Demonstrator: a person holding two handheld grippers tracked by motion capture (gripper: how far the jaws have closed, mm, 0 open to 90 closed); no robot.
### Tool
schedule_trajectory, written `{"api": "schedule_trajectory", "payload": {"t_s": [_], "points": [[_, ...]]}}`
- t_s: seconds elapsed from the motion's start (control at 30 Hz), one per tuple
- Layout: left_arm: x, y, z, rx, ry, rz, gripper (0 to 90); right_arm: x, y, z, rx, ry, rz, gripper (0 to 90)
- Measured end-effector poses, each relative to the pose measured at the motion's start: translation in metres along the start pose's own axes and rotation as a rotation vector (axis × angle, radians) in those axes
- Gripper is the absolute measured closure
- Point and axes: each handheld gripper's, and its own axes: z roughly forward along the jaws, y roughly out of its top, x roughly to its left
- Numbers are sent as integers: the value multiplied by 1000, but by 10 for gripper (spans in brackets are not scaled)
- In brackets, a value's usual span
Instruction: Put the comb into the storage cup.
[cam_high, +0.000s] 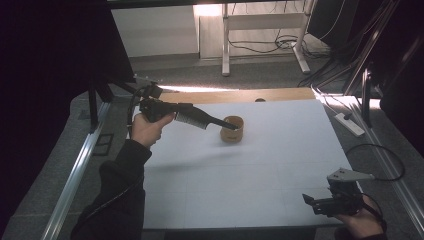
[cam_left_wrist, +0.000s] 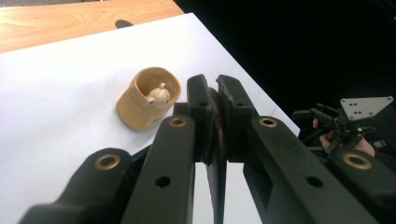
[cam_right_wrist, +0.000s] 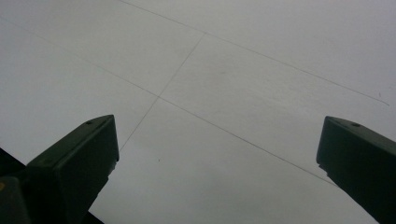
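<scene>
We've got the left gripper (cam_high: 227, 125) clamped shut with nothing in it, right above the tan cup (cam_left_wrist: 148, 99) with a little figure inside, near the table's (cam_high: 280, 165) far edge. Right gripper (cam_high: 309, 201) gapes wide, empty, at the near right corner.

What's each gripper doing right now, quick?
Left gripper: shut on the black comb, above the table.
Right gripper: open, holding nothing.

Rectangular table (cam_high: 280, 95) with a light wooden top, its far edge left bare. A large white sheet (cam_high: 260, 175) marked with faint grid lines covers most of the tabletop. Directly on the sheet, toward the far side and left of centre, stands a small tan cylindrical cup (cam_high: 233, 129), upright, holding a little tan figurine (cam_left_wrist: 158, 95).
</scene>
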Motion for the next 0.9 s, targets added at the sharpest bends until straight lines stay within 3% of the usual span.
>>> {"api": "schedule_trajectory", "payload": {"t_s": [0.4,0.9], "points": [[3,17,-2,-14,50,-2,835,1,-2,-3,-10,-7,2,0],[12,33,14,3,99,-13,835,1,-1,-2,0,-2,-9,0]]}}
